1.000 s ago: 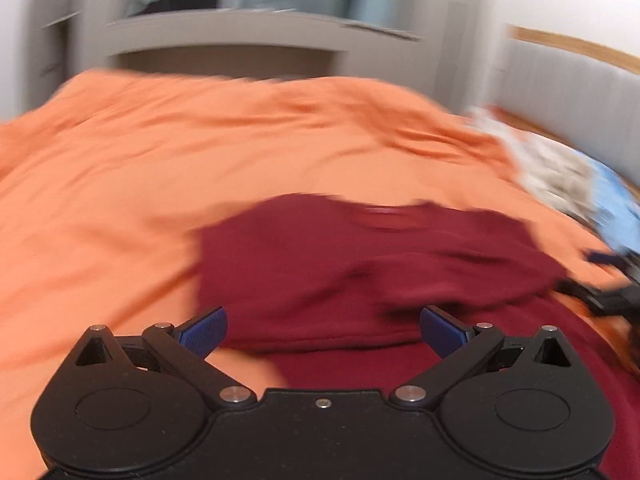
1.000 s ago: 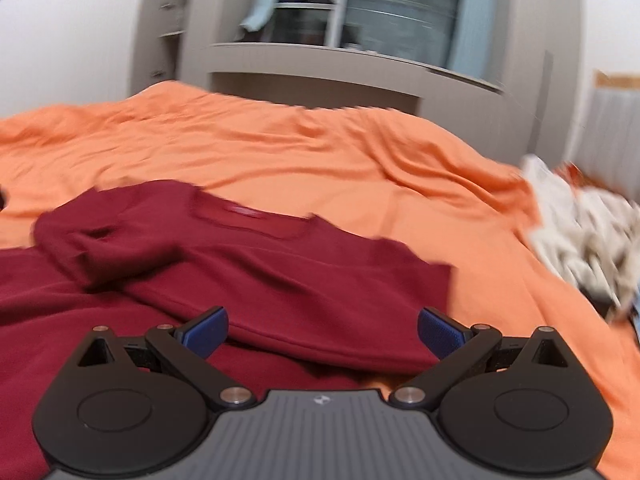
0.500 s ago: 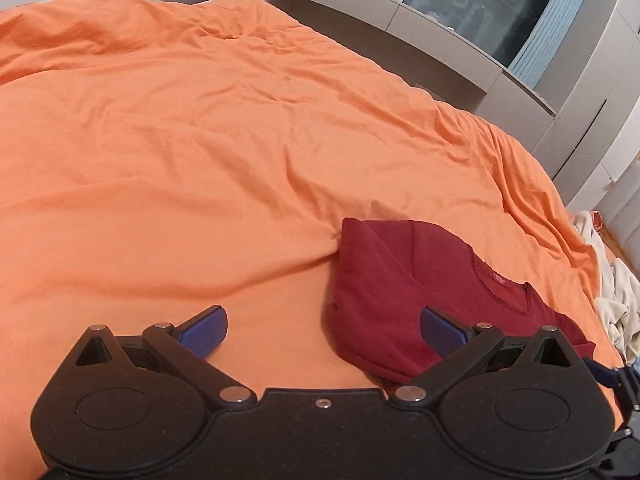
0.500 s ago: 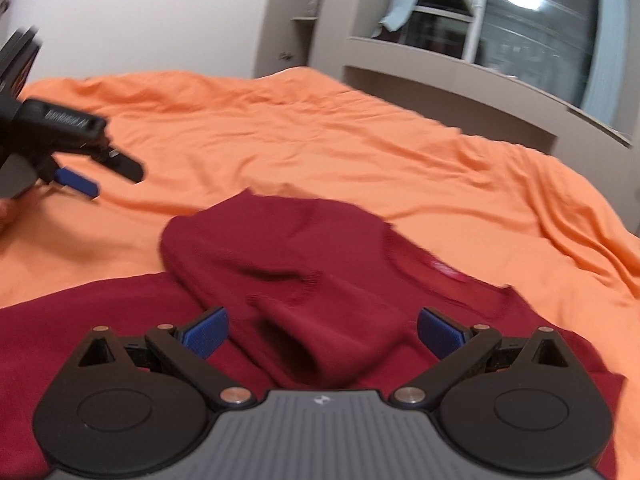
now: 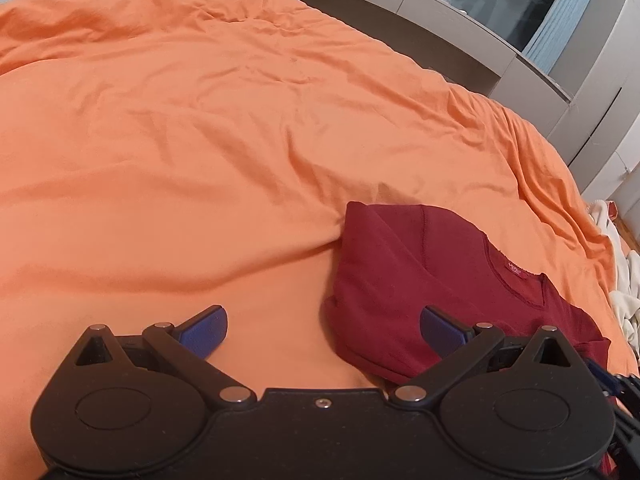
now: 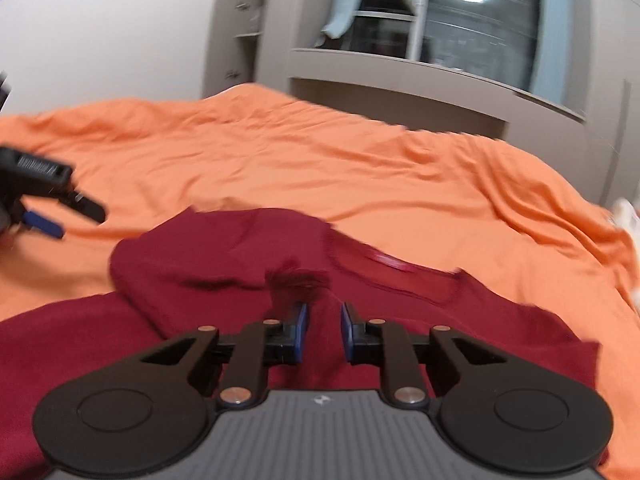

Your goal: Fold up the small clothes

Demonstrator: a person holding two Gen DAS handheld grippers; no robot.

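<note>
A dark red shirt (image 5: 420, 276) lies on the orange bedcover (image 5: 200, 140), its left sleeve folded in over the chest. My left gripper (image 5: 322, 326) is open and empty, just above the cover at the shirt's left edge. In the right wrist view my right gripper (image 6: 323, 330) is shut on a bunched fold of the red shirt (image 6: 248, 256), with cloth standing up between the pads. The left gripper also shows in the right wrist view (image 6: 40, 200), at the far left.
A grey window ledge and cabinets (image 5: 460, 20) run along the far side of the bed. A pile of pale clothes (image 5: 624, 280) lies at the right edge of the bed. A white wall (image 6: 100, 32) is at the left.
My right gripper has closed on a fold of the shirt; it was wide open before. My left gripper let the shirt be and swung left, staying open.
</note>
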